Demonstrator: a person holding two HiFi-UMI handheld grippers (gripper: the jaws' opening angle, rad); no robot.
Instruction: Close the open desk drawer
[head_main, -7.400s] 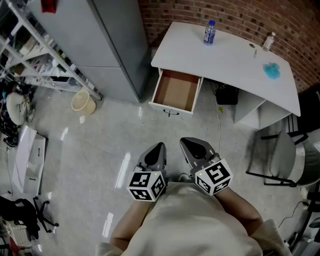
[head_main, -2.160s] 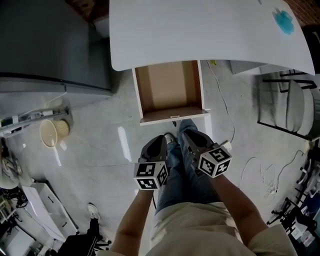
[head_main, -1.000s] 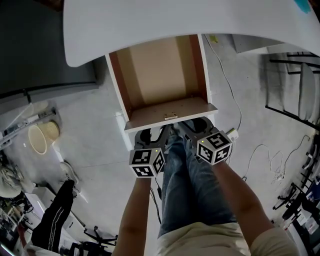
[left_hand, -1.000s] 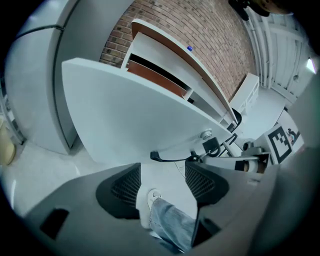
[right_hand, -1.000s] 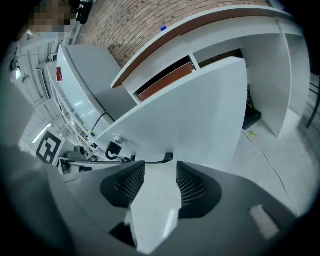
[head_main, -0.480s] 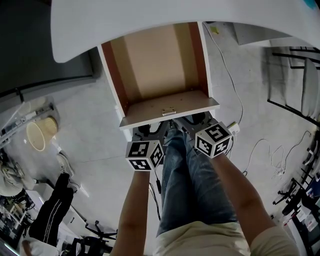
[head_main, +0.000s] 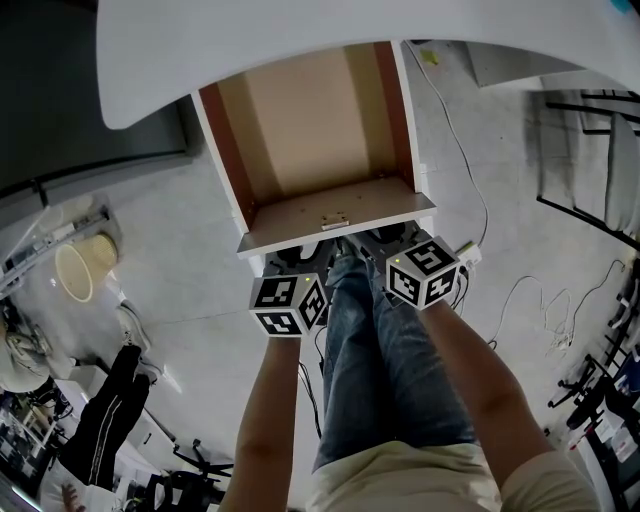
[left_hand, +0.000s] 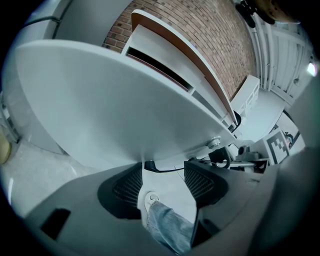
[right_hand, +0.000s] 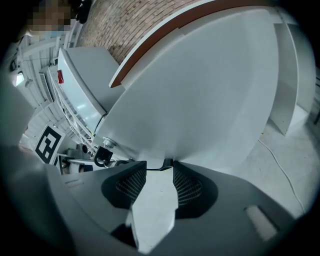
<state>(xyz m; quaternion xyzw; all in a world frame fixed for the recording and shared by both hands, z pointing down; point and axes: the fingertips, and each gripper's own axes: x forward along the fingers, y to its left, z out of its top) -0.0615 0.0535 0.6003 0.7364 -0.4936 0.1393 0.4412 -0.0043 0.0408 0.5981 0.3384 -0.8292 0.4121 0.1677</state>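
The desk drawer (head_main: 310, 120) stands pulled out from under the white desk top (head_main: 250, 50), its wooden bottom bare. My two grippers are at its white front panel (head_main: 340, 217), side by side, with their tips hidden below the panel's edge. The left gripper (head_main: 293, 260) (left_hand: 162, 177) has its jaws apart and closing; only the end of the dark drawer handle (left_hand: 150, 166) shows at its tips. The right gripper (head_main: 393, 240) (right_hand: 157, 182) also has its jaws apart and closing, with a bit of the handle (right_hand: 166, 163) at its tips. The panel (left_hand: 115, 100) (right_hand: 200, 95) fills both gripper views.
My legs in jeans (head_main: 370, 360) stand right below the drawer. A cable (head_main: 470, 190) and a power strip (head_main: 468, 255) lie on the floor at the right, beside a black chair frame (head_main: 590, 170). A pale waste basket (head_main: 75, 272) and a grey cabinet (head_main: 60, 100) are at the left.
I have walked up to the desk. In the last second both grippers slid in under the drawer front's edge. The drawer stays as far out as before.
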